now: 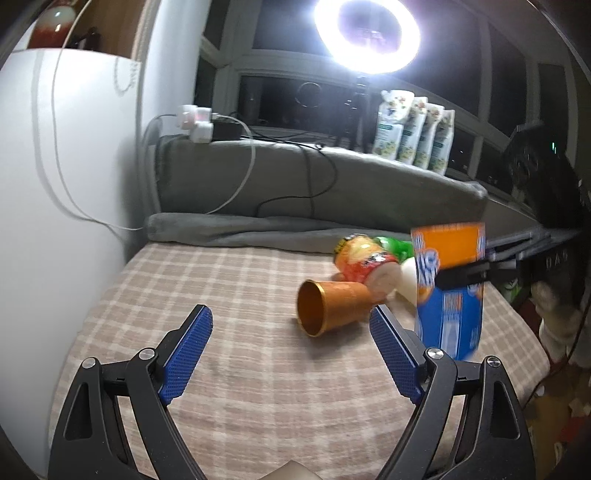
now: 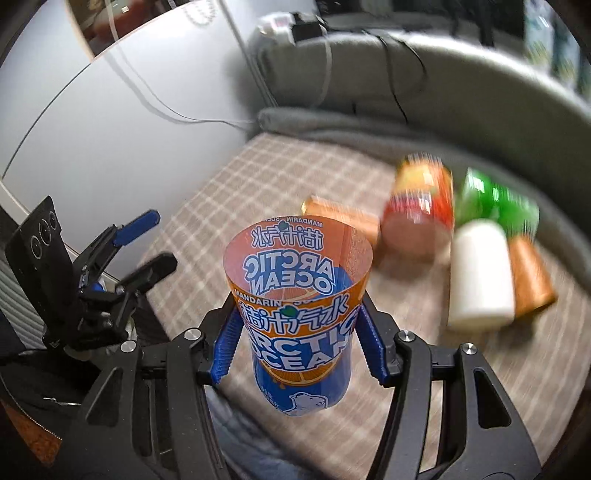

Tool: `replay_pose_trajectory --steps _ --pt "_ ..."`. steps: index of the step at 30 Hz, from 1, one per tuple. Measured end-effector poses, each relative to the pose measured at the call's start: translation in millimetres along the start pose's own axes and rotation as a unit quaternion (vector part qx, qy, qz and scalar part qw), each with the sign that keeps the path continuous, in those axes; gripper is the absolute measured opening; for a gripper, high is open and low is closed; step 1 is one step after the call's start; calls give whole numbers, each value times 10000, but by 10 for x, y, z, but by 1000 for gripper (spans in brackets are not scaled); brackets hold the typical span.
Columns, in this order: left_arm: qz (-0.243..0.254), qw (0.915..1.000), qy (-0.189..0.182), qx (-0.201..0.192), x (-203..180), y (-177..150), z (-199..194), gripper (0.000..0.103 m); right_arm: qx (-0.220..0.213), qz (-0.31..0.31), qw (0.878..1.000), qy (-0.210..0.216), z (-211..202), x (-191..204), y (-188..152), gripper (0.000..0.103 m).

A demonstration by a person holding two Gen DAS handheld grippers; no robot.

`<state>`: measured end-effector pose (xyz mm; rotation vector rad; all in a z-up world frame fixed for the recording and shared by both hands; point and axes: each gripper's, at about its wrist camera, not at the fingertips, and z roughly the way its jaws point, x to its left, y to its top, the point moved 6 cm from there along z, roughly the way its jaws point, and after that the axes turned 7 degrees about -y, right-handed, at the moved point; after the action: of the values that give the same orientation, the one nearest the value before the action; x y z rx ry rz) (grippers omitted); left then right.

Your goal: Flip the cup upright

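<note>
My right gripper (image 2: pixel 297 338) is shut on an orange-and-blue Arctic Ocean cup (image 2: pixel 299 295), held above the checked table with its open mouth up and facing the camera. In the left wrist view the same cup (image 1: pixel 448 291) hangs upright at the right, pinched by a black finger. My left gripper (image 1: pixel 291 343) is open and empty, low over the table; it also shows at the left of the right wrist view (image 2: pixel 146 243). A gold metallic cup (image 1: pixel 332 308) lies on its side just beyond the left fingertips, mouth toward me.
Several cups lie on their sides at the back right: an orange-red printed one (image 2: pixel 421 206), a green one (image 2: pixel 495 203), a white one (image 2: pixel 480 273) and a brown one (image 2: pixel 532 277). A grey blanket (image 1: pixel 295 192), cables and a bright ring light (image 1: pixel 365 33) stand behind the checked tablecloth (image 1: pixel 258 369).
</note>
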<state>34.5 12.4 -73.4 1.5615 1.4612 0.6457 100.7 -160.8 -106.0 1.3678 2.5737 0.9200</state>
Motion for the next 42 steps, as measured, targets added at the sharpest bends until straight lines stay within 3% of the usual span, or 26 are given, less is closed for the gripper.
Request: replay_pose_trajectory --steps 10,14,23,25,26,34,42 --pt "16 9991 -308 286 -207 -116 96 87 356 1243 9911 314 346 -476 -453 60" --pt "20 9989 -340 333 -243 -119 118 87 340 1413 9885 417 428 -554 -450 61" --pt "-10 9981 -428 449 -274 -106 171 87 248 1388 9899 173 545 -620 -393 65" --pt "-21 9976 -480 501 -294 -104 191 87 181 1393 9900 140 525 -638 -374 80" --pt "-23 9973 -504 530 -306 -105 202 87 108 1395 9901 118 502 -643 -360 82" --pt "-224 9912 -933 916 -424 -127 343 87 -384 1106 9929 -202 195 -608 -317 82" --pt "-423 9799 -1334 1419 -648 -169 603 87 -999 989 9855 -950 -234 -639 -490 82"
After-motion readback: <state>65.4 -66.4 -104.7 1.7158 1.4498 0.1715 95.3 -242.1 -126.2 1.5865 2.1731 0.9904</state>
